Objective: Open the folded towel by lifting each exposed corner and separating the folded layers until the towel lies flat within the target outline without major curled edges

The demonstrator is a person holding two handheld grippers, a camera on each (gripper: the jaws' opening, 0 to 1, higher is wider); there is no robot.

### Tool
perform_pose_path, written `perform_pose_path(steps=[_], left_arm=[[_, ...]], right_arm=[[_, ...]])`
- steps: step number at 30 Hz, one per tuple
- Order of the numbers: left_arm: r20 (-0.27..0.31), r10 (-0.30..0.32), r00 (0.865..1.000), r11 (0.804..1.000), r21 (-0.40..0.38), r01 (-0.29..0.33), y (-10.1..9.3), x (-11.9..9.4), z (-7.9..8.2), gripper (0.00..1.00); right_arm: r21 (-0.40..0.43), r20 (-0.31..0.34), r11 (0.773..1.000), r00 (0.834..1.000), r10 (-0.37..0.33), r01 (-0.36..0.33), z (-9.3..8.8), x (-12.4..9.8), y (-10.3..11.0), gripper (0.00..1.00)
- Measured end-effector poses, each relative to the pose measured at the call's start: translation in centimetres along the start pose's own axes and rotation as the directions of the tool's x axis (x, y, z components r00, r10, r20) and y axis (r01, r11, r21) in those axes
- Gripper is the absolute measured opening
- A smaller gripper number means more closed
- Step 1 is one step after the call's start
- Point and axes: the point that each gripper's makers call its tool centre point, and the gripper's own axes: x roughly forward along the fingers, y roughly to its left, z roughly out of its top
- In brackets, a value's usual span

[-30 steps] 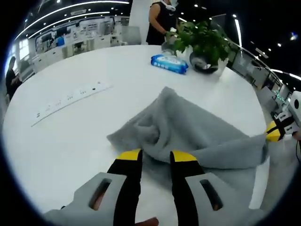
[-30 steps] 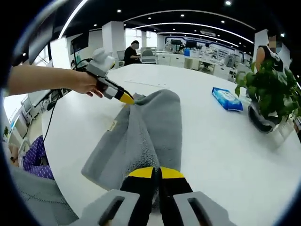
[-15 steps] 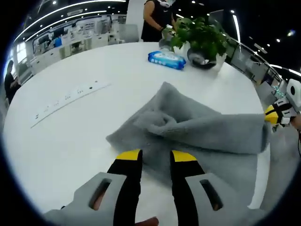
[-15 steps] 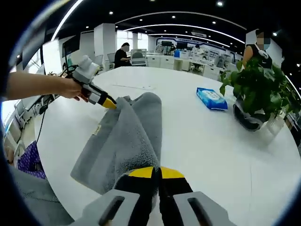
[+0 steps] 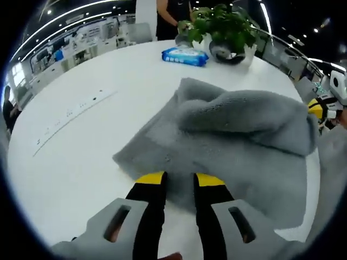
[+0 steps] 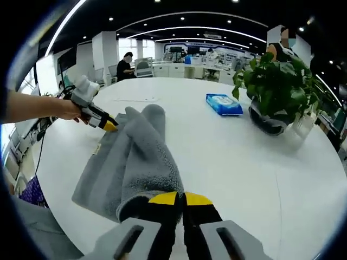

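Observation:
A grey towel lies half unfolded on the round white table, its top layer raised in a thick roll. My left gripper stands open at the towel's near edge, with table showing between the jaws. In the right gripper view its yellow tip touches the towel's far corner, held by a hand. My right gripper is shut on the towel, pinching a bunched fold held above the table. It enters the left gripper view as a yellow tip at the lifted layer's end.
A potted plant and a blue wipes pack stand beyond the towel. A white power strip lies on the table's left part. A person stands behind the plant. The table's edge runs close by the towel.
My right gripper has raised and carried the pinched layer, so the towel shows wider and flatter near my left gripper. The left jaws stay equally parted at the edge.

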Motion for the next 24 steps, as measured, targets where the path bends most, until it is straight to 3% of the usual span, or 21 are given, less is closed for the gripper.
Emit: perform_pose_path(steps=[12, 24], left_arm=[[-0.005, -0.009, 1.000, 1.000, 0.012, 0.009, 0.4, -0.2, -0.2, 0.16], [-0.057, 0.021, 0.998, 0.998, 0.055, -0.018, 2.5, -1.1, -1.0, 0.15]], right_arm=[[0.026, -0.053, 0.999, 0.998, -0.042, 0.043, -3.4, -0.4, -1.4, 0.00], [0.037, -0.073, 0.997, 0.995, -0.067, 0.070, -4.3, -0.8, -2.4, 0.00]])
